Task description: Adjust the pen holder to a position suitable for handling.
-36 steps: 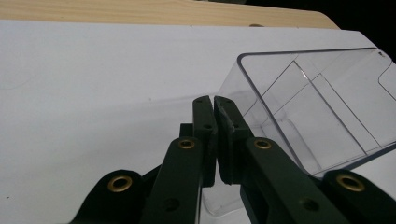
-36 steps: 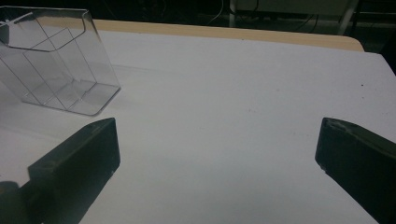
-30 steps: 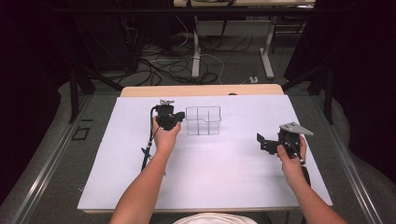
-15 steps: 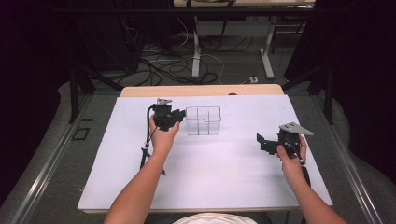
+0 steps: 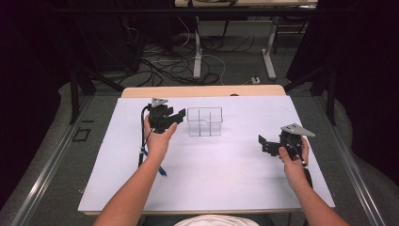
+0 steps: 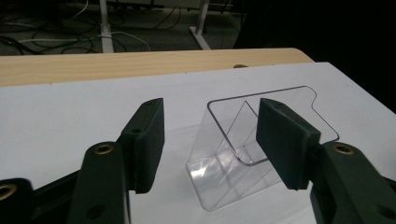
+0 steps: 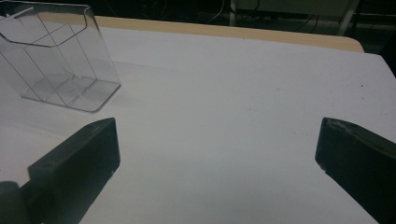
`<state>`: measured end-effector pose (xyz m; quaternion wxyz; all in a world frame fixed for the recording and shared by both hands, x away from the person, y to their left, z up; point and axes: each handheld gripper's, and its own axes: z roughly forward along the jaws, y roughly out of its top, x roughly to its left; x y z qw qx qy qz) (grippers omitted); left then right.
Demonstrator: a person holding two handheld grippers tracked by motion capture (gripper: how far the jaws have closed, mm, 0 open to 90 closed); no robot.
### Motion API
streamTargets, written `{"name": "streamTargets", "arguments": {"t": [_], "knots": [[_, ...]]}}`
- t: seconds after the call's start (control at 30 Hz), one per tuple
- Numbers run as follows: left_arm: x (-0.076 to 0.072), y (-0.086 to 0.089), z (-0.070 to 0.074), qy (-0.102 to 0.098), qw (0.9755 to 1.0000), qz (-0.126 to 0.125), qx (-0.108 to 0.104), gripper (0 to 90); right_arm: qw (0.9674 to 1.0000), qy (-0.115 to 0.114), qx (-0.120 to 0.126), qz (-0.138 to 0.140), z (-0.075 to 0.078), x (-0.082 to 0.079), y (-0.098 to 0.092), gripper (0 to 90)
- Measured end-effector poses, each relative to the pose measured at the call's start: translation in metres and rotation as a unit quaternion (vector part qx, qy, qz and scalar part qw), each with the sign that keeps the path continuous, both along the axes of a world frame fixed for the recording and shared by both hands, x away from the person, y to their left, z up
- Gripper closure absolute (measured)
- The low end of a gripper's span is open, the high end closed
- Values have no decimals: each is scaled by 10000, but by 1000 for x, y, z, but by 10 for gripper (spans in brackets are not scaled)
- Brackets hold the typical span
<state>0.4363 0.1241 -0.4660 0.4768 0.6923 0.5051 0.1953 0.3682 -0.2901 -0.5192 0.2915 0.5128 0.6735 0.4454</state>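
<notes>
While the left hand-held gripper (image 6: 210, 140) gapes beside a clear divided bin (image 6: 243, 154), right hand-held gripper (image 7: 217, 154) spread wide, blue pen (image 5: 160, 169) under forearm

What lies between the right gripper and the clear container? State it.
Nothing: the high view shows bare white tabletop between the right gripper and the clear container. The right gripper view shows the same bare stretch.

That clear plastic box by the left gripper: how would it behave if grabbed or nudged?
The clear box looks thin-walled and empty, so probably light and apt to slide on the smooth white table when nudged. Its glossy walls may slip between the left gripper pads. Its inner dividers suggest it is fairly stiff, though hard squeezing might crack it.
</notes>
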Motion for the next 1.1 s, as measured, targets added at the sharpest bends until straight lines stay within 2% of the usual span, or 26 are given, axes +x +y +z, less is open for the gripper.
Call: {"name": "streamTargets", "arguments": {"t": [0.03, 0.1, 0.13, 0.23, 0.3, 0.43, 0.47, 0.57, 0.6, 0.73, 0.8, 0.87, 0.97, 1.0, 1.1], "knots": [[0, 0, 0, 0, 10000, 0, 0, 402, 10000, 0, 0, 0, 0, 0, 0, 0], [-4, 2, 4, -135, 9997, 10, 200, 368, 10000, 27, 23, -21, 0, 0, 1, 0], [-6, 2, 6, -201, 9995, 1, 229, 359, 10000, 29, 21, -22, 0, 0, 1, 0], [-11, 6, 10, -236, 9996, -105, 121, 324, 10000, 20, 21, -32, 0, 0, 2, 0], [-15, 8, 13, -290, 9994, -132, 134, 295, 10000, 21, 10, -17, 0, 0, 2, 0], [-23, 13, 18, -217, 9992, -343, 43, 295, 10000, 26, 16, -21, 0, -1, 2, 0], [-25, 14, 19, -202, 9990, -385, 79, 281, 10000, 43, 6, -8, -1, -1, 2, 0], [-33, 17, 22, -116, 9989, -457, 4, 245, 10000, 32, -43, 31, -1, 0, 1, 0], [-35, 18, 23, -119, 9989, -444, 10, 172, 10000, 30, -60, 47, -1, 0, 2, 0], [-44, 24, 24, -166, 9991, -330, 189, 150, 10000, 60, -52, 24, -1, -1, 3, 0], [-49, 28, 24, -162, 9992, -331, 154, 74, 10000, 79, -38, 26, -1, -1, 4, 0], [-52, 32, 25, -177, 9990, -354, 185, 47, 10000, 69, -54, 43, -1, -1, 3, 0], [-58, 38, 24, -222, 9989, -393, 112, 0, 10000, 57, -44, 28, -1, -1, 4, 0], [-60, 40, 24, -242, 9989, -397, 61, 1, 9999, 111, -27, 34, -1, -2, 5, 0], [-65, 48, 22, -227, 9991, -360, -24, 1, 10000, 74, -48, 41, -1, -1, 5, 0]]}}
